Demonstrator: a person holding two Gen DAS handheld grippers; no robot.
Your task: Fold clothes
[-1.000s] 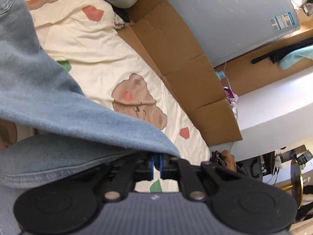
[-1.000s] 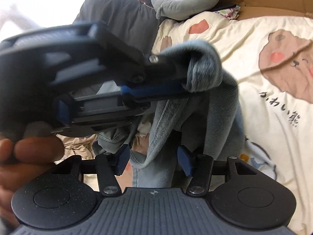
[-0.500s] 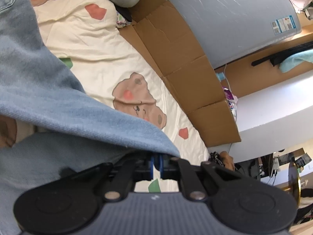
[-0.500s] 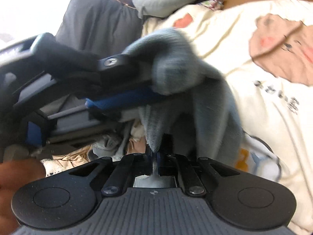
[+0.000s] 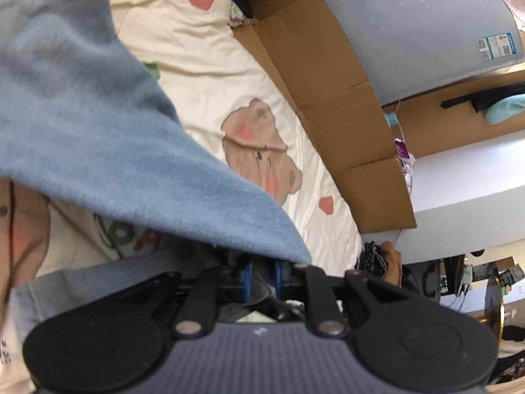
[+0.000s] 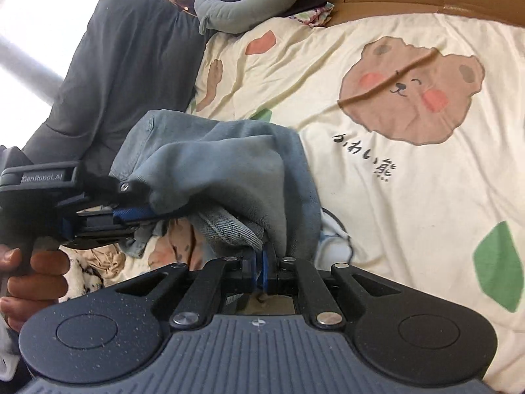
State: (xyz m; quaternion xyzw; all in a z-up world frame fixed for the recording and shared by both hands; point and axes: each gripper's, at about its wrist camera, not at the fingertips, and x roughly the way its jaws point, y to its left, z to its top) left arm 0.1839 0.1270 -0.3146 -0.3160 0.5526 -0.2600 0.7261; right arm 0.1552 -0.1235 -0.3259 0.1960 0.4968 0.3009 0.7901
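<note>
1. Two grippers, one blue denim garment (image 6: pixel 229 177), held up off cream bear-print bedding (image 6: pixel 410 180); both clamped on it.
2. Right gripper (image 6: pixel 264 267), bottom centre of right wrist view: blue pads nearly together, pinched on a thick bunched fold of denim that rises straight up from the tips.
3. Left gripper (image 5: pixel 262 277), bottom centre of left wrist view: pads set a little apart with denim between them, so reads as gripping the cloth edge. Same gripper also seen at centre left of right wrist view (image 6: pixel 141 213), held in a hand (image 6: pixel 29 275), blue finger closed on a wad of the same cloth.
4. Key relation: the two pinch points sit close together, left gripper's up and left of the right gripper's in the right wrist view; cloth bunched between them, not stretched. Neither hand clearly nearer; both already on it.
5. Long axis of garment: cannot tell, too crumpled. In left wrist view, a broad sheet of denim runs from the tips up into upper left of frame; lower layer lies at lower left.
6. Stage, as a judgement: mid-handling, garment gathered in the air; whether being spread or being doubled over not settled here.
7. Around: cardboard (image 5: pixel 328 105) along the bed edge, grey neck pillow (image 6: pixel 249 3) upper centre, dark cushion (image 6: pixel 124 65) upper left.
</note>
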